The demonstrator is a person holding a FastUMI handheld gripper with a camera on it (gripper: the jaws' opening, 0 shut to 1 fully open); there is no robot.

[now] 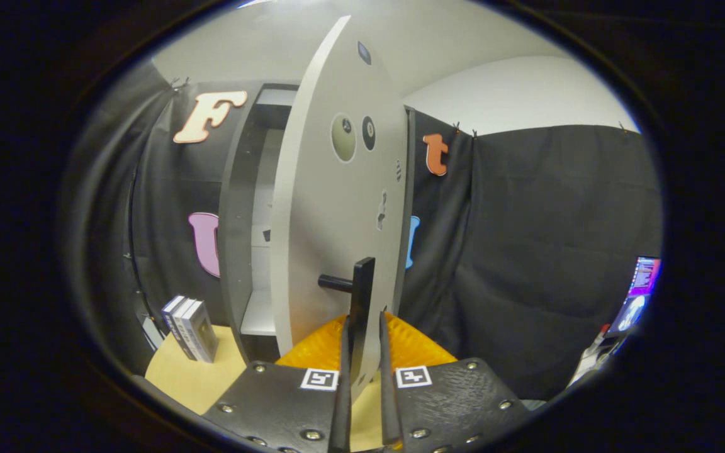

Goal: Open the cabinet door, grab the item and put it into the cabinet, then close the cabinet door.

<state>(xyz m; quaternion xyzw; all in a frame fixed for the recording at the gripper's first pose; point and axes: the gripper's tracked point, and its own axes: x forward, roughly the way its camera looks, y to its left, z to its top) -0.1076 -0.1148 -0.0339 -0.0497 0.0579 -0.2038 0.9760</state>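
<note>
The grey cabinet door (337,207) stands swung partly open toward me, its edge facing the camera. Its black bar handle (360,302) sticks out from the door on a short stub. My gripper (362,343) has both fingers pressed on the lower part of that handle, one on each side. Left of the door the cabinet (236,207) shows its inside, with a pale shelf (258,314) low down. Three grey boxes (189,328) stand upright together on the wooden table (186,377), left of the cabinet.
Black cloth walls close the booth behind and to the right of the cabinet. A lit screen (639,292) sits at the far right. An orange ribbed part (318,346) shows just behind the fingers.
</note>
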